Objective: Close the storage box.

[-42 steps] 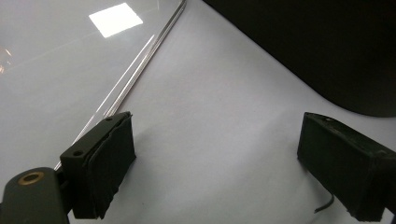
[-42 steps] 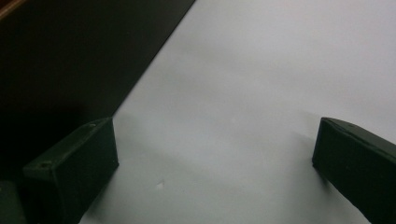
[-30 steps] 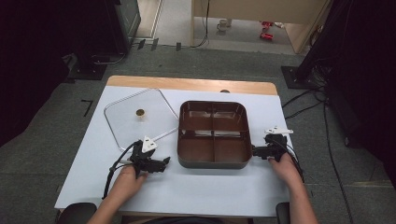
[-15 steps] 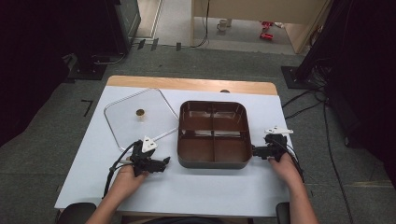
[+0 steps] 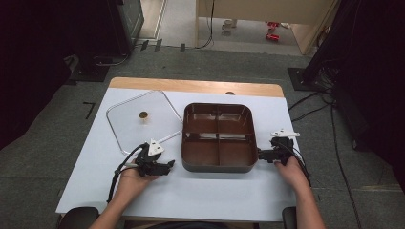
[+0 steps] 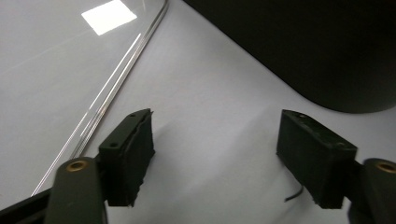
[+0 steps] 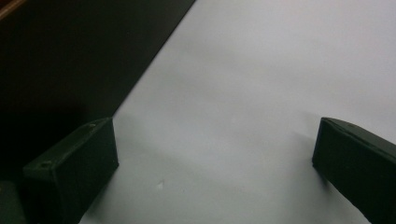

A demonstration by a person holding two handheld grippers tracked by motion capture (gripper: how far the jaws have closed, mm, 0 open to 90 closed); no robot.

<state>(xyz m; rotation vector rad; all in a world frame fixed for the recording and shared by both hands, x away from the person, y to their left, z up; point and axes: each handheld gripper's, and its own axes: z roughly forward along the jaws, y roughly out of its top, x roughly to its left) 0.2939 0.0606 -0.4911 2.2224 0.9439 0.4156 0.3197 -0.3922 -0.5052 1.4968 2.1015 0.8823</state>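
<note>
Both tongs, left [image 5: 168, 165] and right [image 5: 261, 154], are held wide and empty beside the tray [image 5: 218, 162], which could be shoved across the tabletop [image 5: 200, 191] into the lid [image 5: 138, 131] by an uneven grip.

A white table [image 5: 200, 195] stands on grey carpet [image 5: 57, 138], with a strip of bare wood [image 5: 191, 86] along its far edge. On it sits a brown tray [image 5: 218, 136] with four compartments, just right of centre. To the tray's left a clear lid [image 5: 138, 125] lies flat, its near corner just beside the tray, a small brown knob [image 5: 143, 115] at its middle. The near part of the tabletop is bare white.
</note>
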